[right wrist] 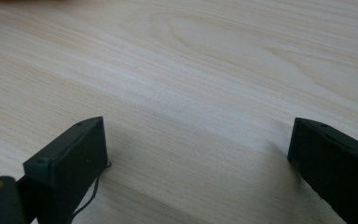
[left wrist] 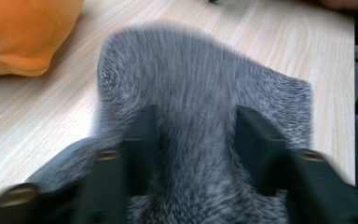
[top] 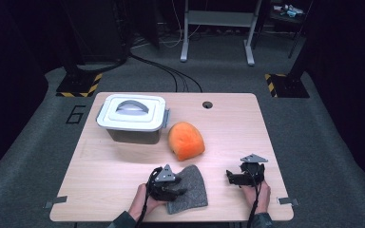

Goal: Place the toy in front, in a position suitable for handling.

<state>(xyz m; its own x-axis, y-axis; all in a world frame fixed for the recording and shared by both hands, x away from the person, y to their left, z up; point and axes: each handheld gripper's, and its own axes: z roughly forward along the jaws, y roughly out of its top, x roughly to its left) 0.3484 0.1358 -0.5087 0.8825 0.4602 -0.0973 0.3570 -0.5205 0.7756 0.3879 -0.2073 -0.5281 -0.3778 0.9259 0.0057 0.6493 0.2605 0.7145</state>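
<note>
A grey fuzzy cloth (top: 192, 192) lies on the wooden table (top: 114, 166) near its front edge. My left gripper (top: 179, 192) is at the cloth's left side, held in a hand. In the left gripper view its jaws stand apart with a raised fold of the cloth (left wrist: 200, 79) between them, and the pads do not visibly pinch it; the gripper (left wrist: 198, 135) is open. My right gripper (top: 231, 177) rests low over bare wood to the right of the cloth. Its jaws are wide apart with nothing between them (right wrist: 198, 154).
An orange rounded cushion-like object (top: 186, 141) (left wrist: 23, 32) sits just behind the cloth. A container with a white clip-on lid and grey handle (top: 132, 114) stands at the back left. A small round hole (top: 207, 104) is in the tabletop near the far edge.
</note>
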